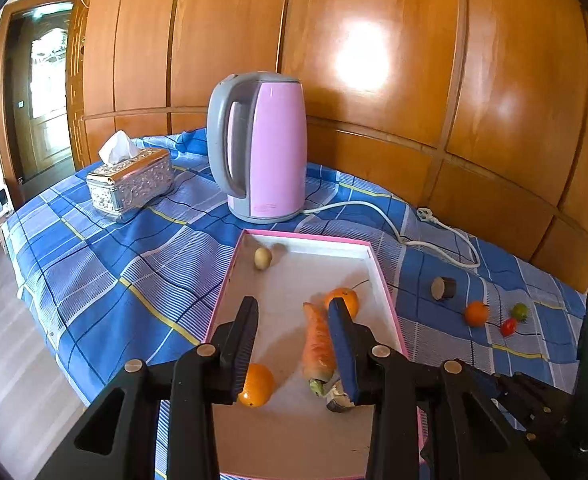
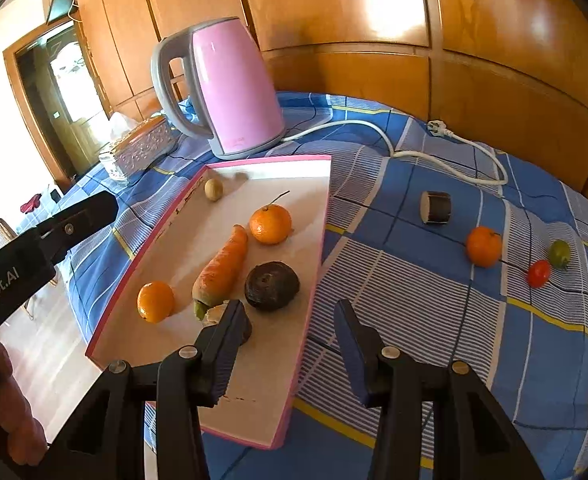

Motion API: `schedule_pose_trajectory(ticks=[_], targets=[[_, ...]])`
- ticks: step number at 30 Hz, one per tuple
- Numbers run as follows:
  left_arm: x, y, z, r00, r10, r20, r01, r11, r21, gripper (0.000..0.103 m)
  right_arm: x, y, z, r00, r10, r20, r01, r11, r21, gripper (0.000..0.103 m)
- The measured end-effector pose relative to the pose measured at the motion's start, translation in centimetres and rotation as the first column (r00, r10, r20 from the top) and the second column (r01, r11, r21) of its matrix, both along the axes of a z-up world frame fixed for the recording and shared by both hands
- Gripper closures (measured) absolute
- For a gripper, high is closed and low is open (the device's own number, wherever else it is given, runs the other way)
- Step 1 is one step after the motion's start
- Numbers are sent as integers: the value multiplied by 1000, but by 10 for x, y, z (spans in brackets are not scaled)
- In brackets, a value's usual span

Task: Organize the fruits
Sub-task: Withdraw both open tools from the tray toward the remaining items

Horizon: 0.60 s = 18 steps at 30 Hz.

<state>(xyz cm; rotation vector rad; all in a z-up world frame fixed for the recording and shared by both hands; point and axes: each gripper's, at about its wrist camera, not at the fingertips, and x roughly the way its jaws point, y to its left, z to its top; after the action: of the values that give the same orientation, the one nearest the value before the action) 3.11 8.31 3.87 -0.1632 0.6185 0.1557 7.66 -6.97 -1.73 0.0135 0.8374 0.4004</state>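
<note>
A pink-rimmed white tray (image 1: 367, 258) (image 2: 313, 248) lies on the blue checked cloth. It holds a carrot (image 1: 315, 344) (image 2: 222, 268), two oranges (image 1: 256, 386) (image 1: 347, 298) (image 2: 156, 302) (image 2: 270, 224), a small yellowish fruit (image 1: 262, 258) (image 2: 214, 189) and a dark round fruit (image 2: 272, 286). Right of the tray lie a dark cut piece (image 1: 443, 288) (image 2: 435, 208), an orange (image 1: 476, 313) (image 2: 483, 246), a red tomato (image 1: 508, 327) (image 2: 538, 273) and a green tomato (image 1: 520, 311) (image 2: 560, 253). My left gripper (image 1: 294, 306) is open above the tray. My right gripper (image 2: 292, 312) is open over the tray's right rim.
A pink kettle (image 1: 262, 146) (image 2: 230, 88) stands behind the tray, its white cord and plug (image 1: 427, 214) (image 2: 439, 126) trailing right. A silver tissue box (image 1: 132, 184) (image 2: 140, 148) sits at the back left. Wooden panels rise behind the table.
</note>
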Motion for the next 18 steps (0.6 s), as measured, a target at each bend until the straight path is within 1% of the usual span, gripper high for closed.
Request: schedule_pose_trajectory(ticks=[8,18], targets=[[1,-16,-8,999,-41,-31,42,999,19,66,-5,-13,0,999,-39,6,39,999,3,56],[4,-53,-28,988,-130,-88,135,989,54,66,-7,-52,-1,987,-162,2,162,987,5,56]])
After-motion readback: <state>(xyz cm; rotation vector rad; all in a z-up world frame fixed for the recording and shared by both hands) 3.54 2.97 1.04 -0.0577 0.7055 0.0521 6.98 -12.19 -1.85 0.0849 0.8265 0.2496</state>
